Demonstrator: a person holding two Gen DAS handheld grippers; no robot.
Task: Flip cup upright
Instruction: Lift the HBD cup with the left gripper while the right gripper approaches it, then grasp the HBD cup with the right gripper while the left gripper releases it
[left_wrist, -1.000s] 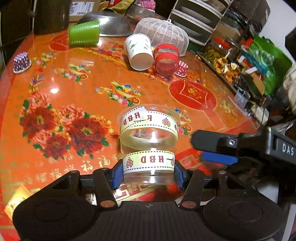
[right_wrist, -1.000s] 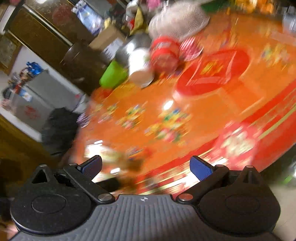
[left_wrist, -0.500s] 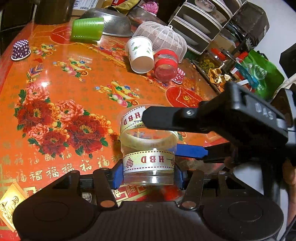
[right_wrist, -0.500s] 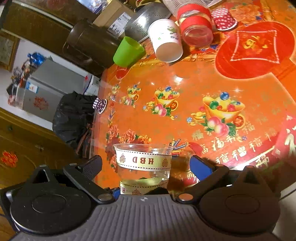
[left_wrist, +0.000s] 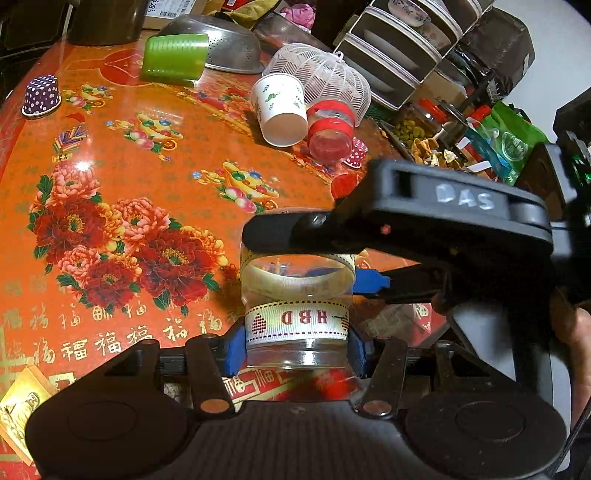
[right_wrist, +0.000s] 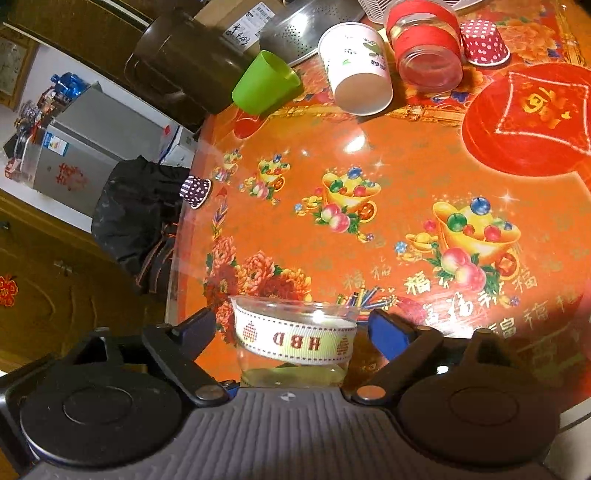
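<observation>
The clear cup (left_wrist: 297, 325) stands upright, mouth up, at the near edge of the worktop (left_wrist: 110, 206), at about 6 o'clock in the left wrist view, so the flip itself looks done. The left tool (left_wrist: 297, 349) pinches it low down, its blue pads pressed to either side of the base, while the right tool (right_wrist: 291, 328) is spread around the rim band with a gap at each pad, gripping nothing. What seems left is a handover or simply letting go so the cup stands free. Two ribbon bands on the cup read "HBD", with small tree figures beside the letters. The body of the right tool carries hand-written "DAS" in the left wrist view. The worktop cloth repeats the gold character 福 in a row toward 8 o'clock. Toward 12 o'clock lie a green cup (left_wrist: 173, 55), a paper cup (left_wrist: 280, 109) and a red jar (left_wrist: 330, 129), all on their sides.
</observation>
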